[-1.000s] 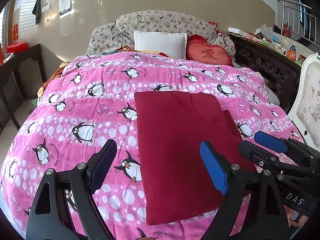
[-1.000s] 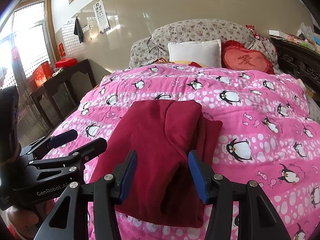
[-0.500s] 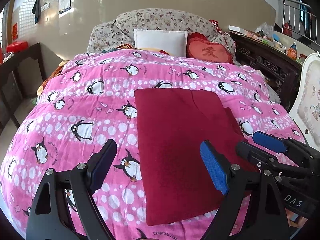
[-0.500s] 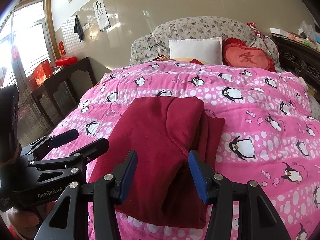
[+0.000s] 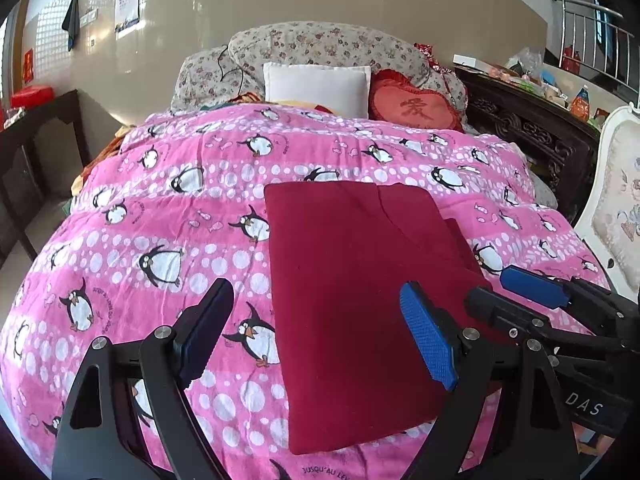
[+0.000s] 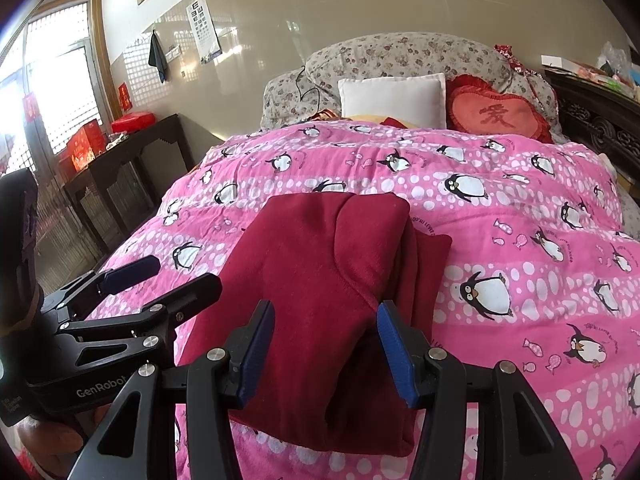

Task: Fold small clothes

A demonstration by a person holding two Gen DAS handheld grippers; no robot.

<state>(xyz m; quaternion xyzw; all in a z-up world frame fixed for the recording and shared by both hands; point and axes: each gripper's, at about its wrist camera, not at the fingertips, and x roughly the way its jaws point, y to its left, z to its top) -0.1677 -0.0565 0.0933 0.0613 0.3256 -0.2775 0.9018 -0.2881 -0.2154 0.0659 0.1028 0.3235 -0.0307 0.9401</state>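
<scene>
A dark red garment (image 5: pixel 360 280) lies folded into a rectangle on the pink penguin quilt (image 5: pixel 180 220). In the right wrist view the red garment (image 6: pixel 320 280) shows its stacked layers along its right edge. My left gripper (image 5: pixel 316 332) is open and empty, held above the garment's near left edge. My right gripper (image 6: pixel 326 350) is open and empty, just over the garment's near end. The right gripper also shows at the right of the left wrist view (image 5: pixel 516 296), and the left gripper at the left of the right wrist view (image 6: pixel 168 272).
A white pillow (image 5: pixel 316 88), a red heart cushion (image 5: pixel 416 108) and floral pillows (image 5: pixel 320 46) lie at the bed's head. A dark carved cabinet (image 5: pixel 528 128) and a white chair (image 5: pixel 616 208) stand right. A dark side table (image 6: pixel 128 160) stands left.
Both views have shifted slightly, so the garment sits a little lower and nearer. Both grippers stay open and the garment has not changed shape.
</scene>
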